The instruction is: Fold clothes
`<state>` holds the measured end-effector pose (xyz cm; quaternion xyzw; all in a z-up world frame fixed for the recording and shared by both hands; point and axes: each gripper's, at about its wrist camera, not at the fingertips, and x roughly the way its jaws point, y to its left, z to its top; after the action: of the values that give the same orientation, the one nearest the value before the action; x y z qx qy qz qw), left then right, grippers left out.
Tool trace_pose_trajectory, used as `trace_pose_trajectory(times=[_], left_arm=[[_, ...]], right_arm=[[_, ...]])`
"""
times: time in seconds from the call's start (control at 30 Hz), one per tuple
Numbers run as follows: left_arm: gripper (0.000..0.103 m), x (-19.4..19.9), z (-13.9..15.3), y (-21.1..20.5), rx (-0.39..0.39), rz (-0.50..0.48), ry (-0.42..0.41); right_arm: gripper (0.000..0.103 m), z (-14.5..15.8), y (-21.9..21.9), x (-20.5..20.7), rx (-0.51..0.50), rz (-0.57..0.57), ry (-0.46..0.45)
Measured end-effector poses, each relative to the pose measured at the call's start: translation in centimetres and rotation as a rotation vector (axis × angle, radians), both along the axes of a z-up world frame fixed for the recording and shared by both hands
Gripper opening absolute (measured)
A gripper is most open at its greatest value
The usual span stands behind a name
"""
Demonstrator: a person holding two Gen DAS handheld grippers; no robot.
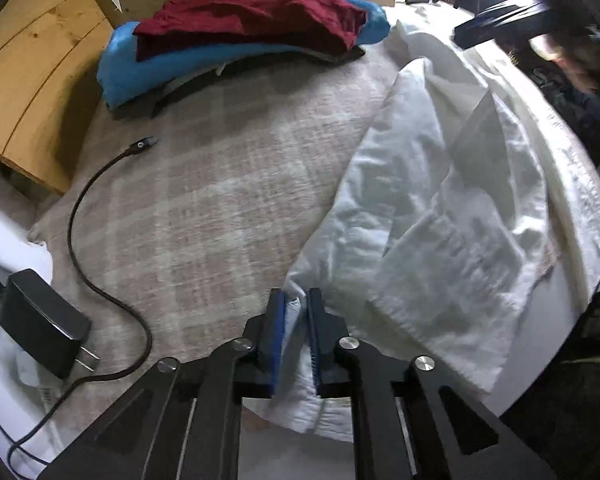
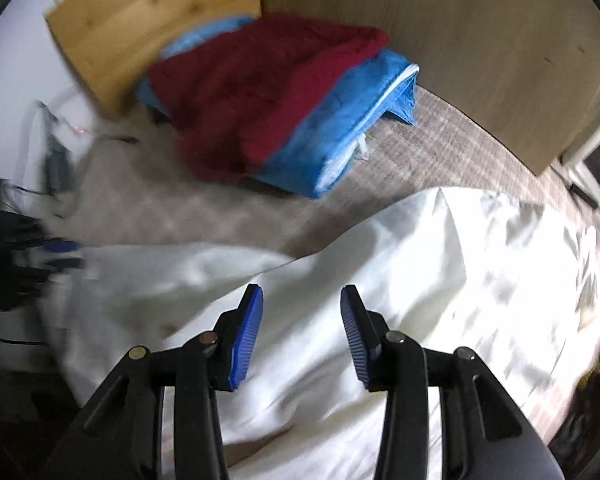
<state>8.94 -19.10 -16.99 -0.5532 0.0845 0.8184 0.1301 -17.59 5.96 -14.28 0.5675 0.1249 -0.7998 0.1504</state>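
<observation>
The left side of the right wrist view smears with motion blur: the dark objects [image 2: 18,256] at nine o'clock cannot be identified. In the left wrist view, the figure [image 1: 572,60] at two o'clock is blurred and cut by the edge. The white garment [image 1: 440,216] hides the bedcover [image 1: 204,208] beneath.

Charger [image 1: 40,322], cable [image 1: 100,216] (wooden board [image 1: 32,80] behind)

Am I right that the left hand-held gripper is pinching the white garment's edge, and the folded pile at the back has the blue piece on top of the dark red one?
Not quite. The left hand-held gripper does pinch the white garment, but the pile is the other way round: the dark red piece lies on top of the blue piece. Both wrist views show it.
</observation>
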Motion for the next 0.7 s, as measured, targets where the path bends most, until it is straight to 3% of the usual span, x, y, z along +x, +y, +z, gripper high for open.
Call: trace_pose_trajectory(times=[0.03, 0.13, 0.2, 0.23, 0.27, 0.4, 0.43, 0.5, 0.53, 0.6, 0.63, 0.7], left_arm=[[0.008, 0.1, 0.3, 0.2, 0.004, -0.004, 0.01], [0.007, 0.9, 2.9, 0.4, 0.072, -0.021, 0.056], [0.007, 1.3, 4.9, 0.5, 0.091, -0.024, 0.09], [0.006, 1.6, 6.2, 0.4, 0.101, -0.022, 0.11], [0.006, 1.9, 7.5, 0.3, 0.11, -0.019, 0.131], [0.007, 3.9, 13.9, -0.7, 0.102, -0.028, 0.265], [0.007, 4.6, 14.3, -0.8, 0.121, -0.034, 0.261], [0.009, 5.8, 12.7, -0.7, 0.129, -0.038, 0.19], [0.013, 5.9, 10.9, -0.7, 0.091, -0.037, 0.142], [0.014, 4.9, 7.0, -1.2, -0.021, 0.0, 0.069], [0.014, 4.4, 5.9, -1.9, -0.061, 0.036, 0.061], [0.012, 3.7, 4.3, -3.2, -0.101, 0.097, 0.049]], right_arm=[[0.04, -1.1, 0.1, -0.9, 0.051, -0.015, -0.007], [0.04, -3.3, 1.5, -2.5, 0.077, -0.069, -0.059], [0.024, -3.7, 2.2, -2.5, 0.009, -0.069, -0.077], [0.011, -3.9, 2.5, -2.5, -0.029, -0.067, -0.086], [0.006, -3.4, 2.9, -2.2, -0.058, -0.071, -0.077], [0.003, 0.4, 6.3, 0.1, -0.201, -0.123, 0.007], [0.003, 1.2, 7.1, 0.8, -0.229, -0.13, 0.018], [0.003, 1.3, 7.5, 1.9, -0.229, -0.109, 0.013], [0.004, 1.2, 7.6, 2.4, -0.226, -0.097, 0.009], [0.013, 1.0, 7.8, 2.5, -0.226, -0.122, 0.013], [0.023, 1.3, 7.9, 2.4, -0.234, -0.146, 0.029], [0.03, 2.0, 8.2, 2.2, -0.247, -0.181, 0.064]])
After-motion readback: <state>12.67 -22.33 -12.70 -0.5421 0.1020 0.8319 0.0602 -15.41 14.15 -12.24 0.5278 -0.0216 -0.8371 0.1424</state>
